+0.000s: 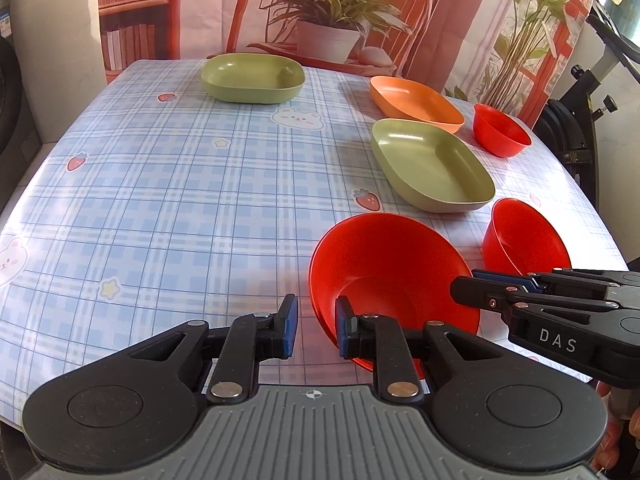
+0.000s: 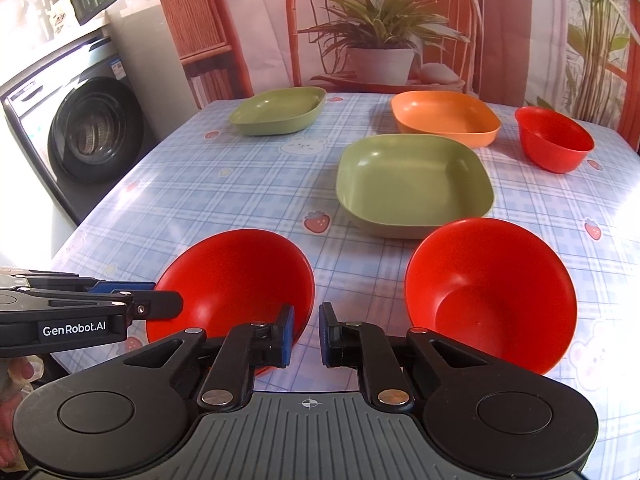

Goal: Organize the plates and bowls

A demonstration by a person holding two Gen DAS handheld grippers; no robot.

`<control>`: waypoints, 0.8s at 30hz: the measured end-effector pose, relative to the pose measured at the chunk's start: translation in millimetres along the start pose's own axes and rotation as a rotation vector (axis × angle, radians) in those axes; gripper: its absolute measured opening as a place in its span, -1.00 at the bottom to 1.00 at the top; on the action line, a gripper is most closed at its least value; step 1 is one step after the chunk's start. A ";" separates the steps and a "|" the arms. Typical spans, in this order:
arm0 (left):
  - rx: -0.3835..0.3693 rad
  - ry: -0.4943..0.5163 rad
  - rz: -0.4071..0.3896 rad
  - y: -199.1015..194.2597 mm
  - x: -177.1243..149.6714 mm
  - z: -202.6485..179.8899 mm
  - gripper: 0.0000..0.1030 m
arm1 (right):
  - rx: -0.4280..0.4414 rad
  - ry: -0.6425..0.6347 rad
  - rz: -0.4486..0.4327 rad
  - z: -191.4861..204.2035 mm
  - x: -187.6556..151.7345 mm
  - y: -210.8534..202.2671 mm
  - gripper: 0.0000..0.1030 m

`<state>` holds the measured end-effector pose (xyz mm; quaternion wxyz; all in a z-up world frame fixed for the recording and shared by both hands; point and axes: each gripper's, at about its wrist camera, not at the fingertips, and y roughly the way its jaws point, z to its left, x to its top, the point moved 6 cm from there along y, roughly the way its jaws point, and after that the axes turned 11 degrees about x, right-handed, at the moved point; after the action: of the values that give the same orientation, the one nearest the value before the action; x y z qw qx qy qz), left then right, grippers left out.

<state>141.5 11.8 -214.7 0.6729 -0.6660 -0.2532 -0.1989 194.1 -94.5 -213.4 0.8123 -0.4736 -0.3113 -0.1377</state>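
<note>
Three red bowls, two green plates and one orange plate lie apart on the plaid tablecloth (image 1: 160,200). The nearest red bowl (image 1: 384,264) (image 2: 236,276) sits between my grippers. My left gripper (image 1: 316,330) (image 2: 160,300) is at its left rim, jaws a narrow gap apart, no pad pressing the rim. My right gripper (image 2: 307,334) (image 1: 460,286) is at its right side, jaws nearly together over bare cloth. A second red bowl (image 2: 488,280) stands just right of it. Behind are a green plate (image 2: 412,184), an orange plate (image 2: 444,118), a third red bowl (image 2: 554,140) and a far green plate (image 2: 278,112).
A washing machine (image 2: 92,128) stands left of the table. Black exercise equipment (image 1: 580,120) is off its right edge. A printed backdrop with a chair and potted plant hangs behind the far edge. A hand (image 2: 12,380) holds the left gripper.
</note>
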 end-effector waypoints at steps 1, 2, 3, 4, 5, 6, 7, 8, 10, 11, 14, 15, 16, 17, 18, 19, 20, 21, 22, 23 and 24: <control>-0.013 -0.007 0.002 -1.2 -1.3 0.9 -0.69 | 0.002 0.002 0.003 -0.2 0.2 0.2 -0.77; -0.021 -0.011 0.005 -1.0 -2.0 0.8 -0.70 | 0.004 0.004 0.006 -0.6 -0.1 0.3 -0.78; -0.024 -0.013 0.007 -0.7 -2.2 0.7 -0.72 | 0.005 0.006 0.008 -0.8 0.1 0.6 -0.79; -0.027 -0.017 0.010 -0.2 -2.7 -0.1 -0.74 | 0.007 0.007 0.010 -0.8 -0.2 0.6 -0.80; -0.029 -0.018 0.011 -0.1 -2.8 -0.3 -0.77 | 0.013 0.008 0.009 -0.7 -0.1 0.4 -0.83; -0.028 -0.019 0.011 -0.2 -2.8 -0.5 -0.77 | 0.016 0.007 0.009 -0.2 0.0 0.4 -0.83; -0.026 -0.019 0.011 -0.4 -2.9 -0.7 -0.77 | 0.015 0.002 0.009 0.4 0.2 0.5 -0.83; -0.026 -0.019 0.012 -0.4 -2.8 -1.0 -0.78 | 0.014 0.000 0.009 0.9 0.2 0.4 -0.83; -0.025 -0.019 0.011 -0.6 -2.8 -1.2 -0.78 | 0.016 0.002 0.007 0.3 0.0 0.4 -0.83; -0.024 -0.018 0.010 -0.7 -2.5 -1.8 -0.78 | 0.017 0.006 0.007 -0.3 -0.4 0.3 -0.83; -0.022 -0.015 0.007 -1.1 -2.2 -2.2 -0.78 | 0.017 0.007 0.006 -0.5 -0.6 0.2 -0.83; -0.022 -0.015 0.007 -1.1 -2.0 -2.4 -0.78 | 0.018 0.006 0.005 -0.5 -0.4 0.1 -0.83; -0.022 -0.015 0.006 -1.4 -2.2 -1.7 -0.78 | 0.018 0.006 0.005 -0.6 -0.2 -0.1 -0.83; -0.022 -0.015 0.004 -1.5 -2.5 -0.7 -0.78 | 0.018 0.005 0.003 -0.5 -0.5 -0.4 -0.83; -0.021 -0.015 0.003 -1.7 -2.2 -0.8 -0.78 | 0.019 0.003 0.000 -0.3 -0.6 -0.9 -0.83; -0.020 -0.014 0.000 -2.3 -2.2 -0.2 -0.78 | 0.019 0.001 -0.002 0.2 -0.4 -1.3 -0.83; -0.017 -0.010 -0.003 -2.9 -1.4 -0.3 -0.78 | 0.018 -0.002 -0.005 1.0 -0.5 -1.7 -0.83; -0.014 -0.005 -0.007 -3.9 -0.1 -0.9 -0.78 | 0.017 -0.005 -0.009 1.8 0.2 -2.7 -0.83; -0.012 0.013 -0.018 -6.3 3.0 -2.0 -0.78 | 0.016 -0.008 -0.016 2.7 1.7 -4.4 -0.83; -0.009 0.034 -0.037 -10.0 6.8 -4.3 -0.77 | 0.012 -0.013 -0.027 3.5 3.2 -6.6 -0.83; -0.007 0.053 -0.056 -14.0 10.8 -6.6 -0.77 | 0.008 -0.014 -0.038 3.9 5.5 -9.1 -0.83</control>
<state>142.1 5.5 -196.9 0.6711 -0.6555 -0.2534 -0.2359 192.2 -95.4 -202.2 0.8093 -0.4651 -0.3266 -0.1485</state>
